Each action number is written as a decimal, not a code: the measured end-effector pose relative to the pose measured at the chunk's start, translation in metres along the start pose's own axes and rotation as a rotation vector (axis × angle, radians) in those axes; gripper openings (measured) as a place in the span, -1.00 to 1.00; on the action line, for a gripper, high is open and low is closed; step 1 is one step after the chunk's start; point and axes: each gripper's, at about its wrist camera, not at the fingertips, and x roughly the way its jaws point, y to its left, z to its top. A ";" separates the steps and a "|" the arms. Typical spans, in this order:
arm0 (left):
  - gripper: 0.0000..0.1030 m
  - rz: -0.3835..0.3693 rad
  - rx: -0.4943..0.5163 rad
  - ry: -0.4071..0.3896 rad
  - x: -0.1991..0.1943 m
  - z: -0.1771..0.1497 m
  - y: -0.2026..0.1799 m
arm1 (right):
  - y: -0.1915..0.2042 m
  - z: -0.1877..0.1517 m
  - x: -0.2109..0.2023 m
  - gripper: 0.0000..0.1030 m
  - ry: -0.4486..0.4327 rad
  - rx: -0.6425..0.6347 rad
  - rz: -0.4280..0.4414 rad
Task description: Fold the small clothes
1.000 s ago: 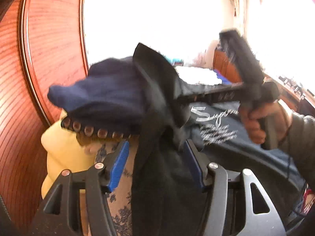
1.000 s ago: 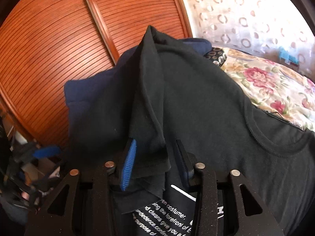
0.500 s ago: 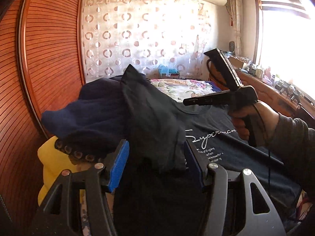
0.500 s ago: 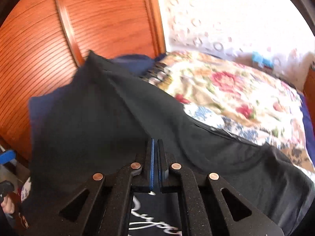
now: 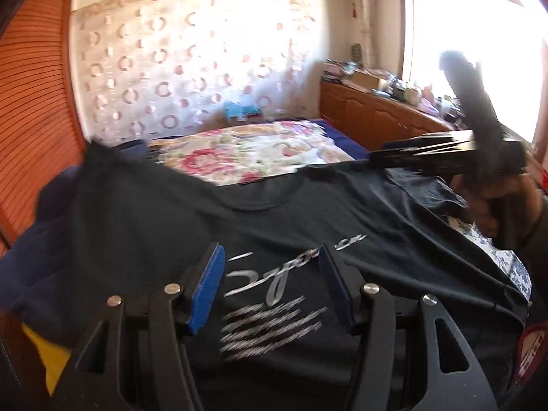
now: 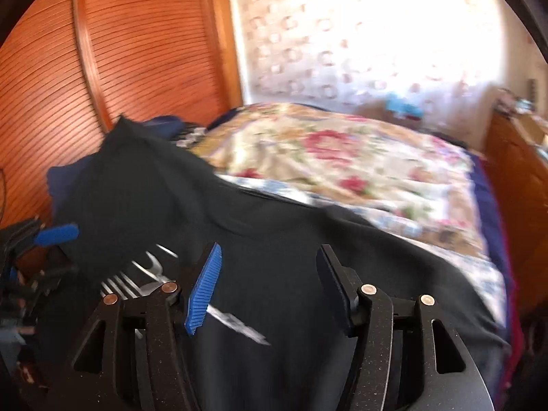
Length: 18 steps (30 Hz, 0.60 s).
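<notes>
Nearby, floral bedspread point(image 6: 342, 157) beyond black T-shirt point(image 5: 274, 212).

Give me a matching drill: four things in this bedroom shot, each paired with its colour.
Things:
1. T-shirt
2. Gripper pads
3. Wardrobe door
4. Bedspread

Colours:
a. floral on cream
b. reddish-brown
c. black with silver print
d. blue

Pairs: 1-c, 2-d, 3-b, 4-a
</notes>
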 end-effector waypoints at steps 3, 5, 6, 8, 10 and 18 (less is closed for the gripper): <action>0.12 -0.034 0.039 0.030 0.022 0.011 -0.021 | -0.042 -0.021 -0.037 0.15 -0.007 0.033 -0.078; 0.12 -0.054 0.065 0.048 0.035 0.016 -0.033 | -0.073 -0.038 -0.061 0.15 -0.002 0.060 -0.135; 0.12 -0.069 0.077 0.063 0.042 0.018 -0.041 | -0.083 -0.042 -0.069 0.15 0.002 0.070 -0.166; 0.12 -0.083 0.094 0.090 0.055 0.020 -0.052 | -0.111 -0.057 -0.085 0.15 0.010 0.105 -0.231; 0.12 -0.096 0.116 0.121 0.068 0.019 -0.061 | -0.137 -0.072 -0.095 0.15 0.027 0.145 -0.269; 0.12 -0.097 0.162 0.234 0.108 0.008 -0.073 | -0.196 -0.130 -0.084 0.15 0.134 0.298 -0.278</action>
